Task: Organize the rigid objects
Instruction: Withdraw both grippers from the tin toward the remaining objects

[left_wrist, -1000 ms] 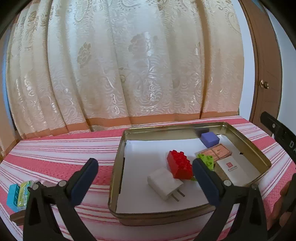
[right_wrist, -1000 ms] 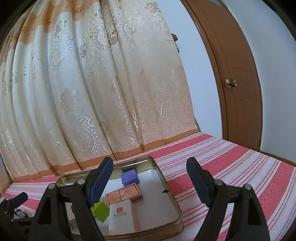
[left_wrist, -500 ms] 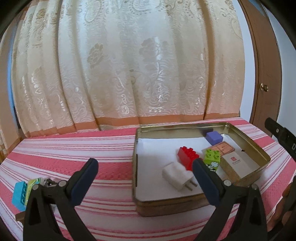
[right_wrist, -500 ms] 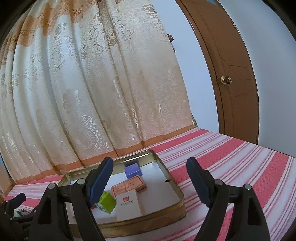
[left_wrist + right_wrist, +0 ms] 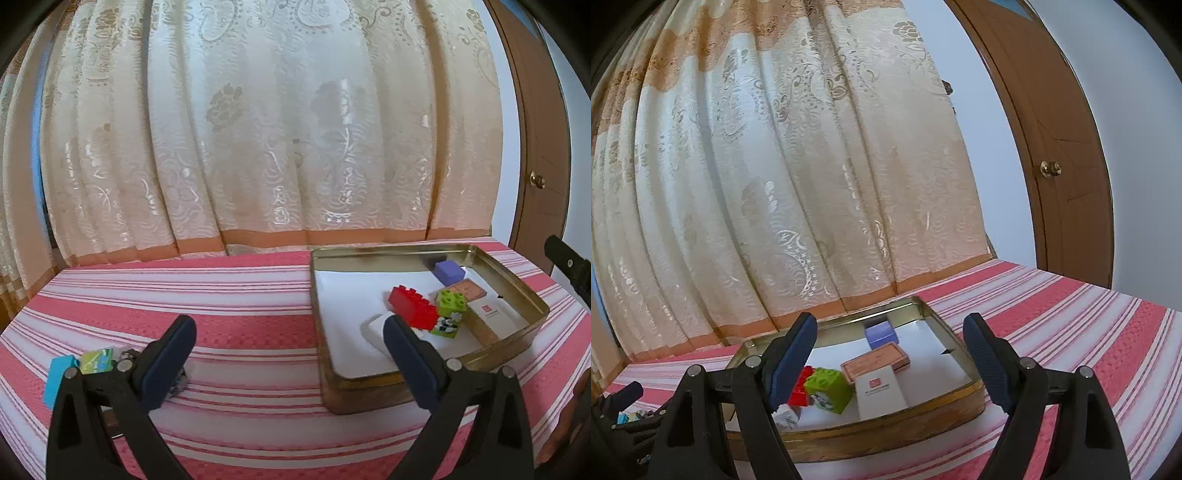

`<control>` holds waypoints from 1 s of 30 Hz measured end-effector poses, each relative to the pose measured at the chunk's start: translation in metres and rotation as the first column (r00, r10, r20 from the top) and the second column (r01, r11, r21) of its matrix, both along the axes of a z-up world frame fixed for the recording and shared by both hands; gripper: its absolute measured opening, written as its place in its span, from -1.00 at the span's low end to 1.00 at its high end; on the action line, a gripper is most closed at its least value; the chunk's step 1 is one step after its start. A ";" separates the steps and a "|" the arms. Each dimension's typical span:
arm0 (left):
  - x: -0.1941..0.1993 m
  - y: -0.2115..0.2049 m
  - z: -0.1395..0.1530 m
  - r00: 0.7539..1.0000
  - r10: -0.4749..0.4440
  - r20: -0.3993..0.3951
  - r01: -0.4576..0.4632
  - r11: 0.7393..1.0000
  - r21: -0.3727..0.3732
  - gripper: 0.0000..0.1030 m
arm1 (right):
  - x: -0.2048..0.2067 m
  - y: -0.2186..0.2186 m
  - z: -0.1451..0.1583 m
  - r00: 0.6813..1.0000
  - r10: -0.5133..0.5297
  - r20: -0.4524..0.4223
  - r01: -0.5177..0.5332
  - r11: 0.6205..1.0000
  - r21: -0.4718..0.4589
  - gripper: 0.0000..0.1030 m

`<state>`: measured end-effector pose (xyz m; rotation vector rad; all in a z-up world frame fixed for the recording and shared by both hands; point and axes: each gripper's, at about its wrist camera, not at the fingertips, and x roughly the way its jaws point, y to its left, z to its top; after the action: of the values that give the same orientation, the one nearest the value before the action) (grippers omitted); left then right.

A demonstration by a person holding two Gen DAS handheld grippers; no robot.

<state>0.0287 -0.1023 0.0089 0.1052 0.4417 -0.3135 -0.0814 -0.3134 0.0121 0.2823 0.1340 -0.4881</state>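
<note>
Ahead, the tin tray (image 5: 925, 400) sits just beyond the empty, spread-apart right hand-held gripper (image 5: 890, 350).

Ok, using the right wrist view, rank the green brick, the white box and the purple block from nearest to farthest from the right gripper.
1. Green brick, by the left finger of the right gripper.
2. White box, mid-tin; too close to call against the brick.
3. Purple block, at the tin's far wall.
</note>
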 end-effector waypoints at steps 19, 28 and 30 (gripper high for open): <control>0.014 0.075 -0.003 0.996 0.093 -0.012 -0.093 0.996 -0.001 0.99 | 0.037 0.082 -0.002 0.987 0.156 -0.044 -0.155 0.988 0.020 0.62; 0.023 0.121 -0.008 0.988 0.138 -0.072 -0.139 0.990 -0.006 0.99 | 0.056 0.122 -0.007 0.962 0.262 -0.072 -0.258 0.964 0.060 0.62; 0.025 0.134 -0.010 0.982 0.160 -0.095 -0.162 0.987 -0.005 0.99 | 0.062 0.132 -0.008 0.952 0.293 -0.085 -0.288 0.955 0.073 0.62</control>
<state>0.0541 0.0312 -0.0013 0.0418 0.5384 -0.1623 -0.0191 -0.1811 0.0038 0.2920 0.2788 -0.2044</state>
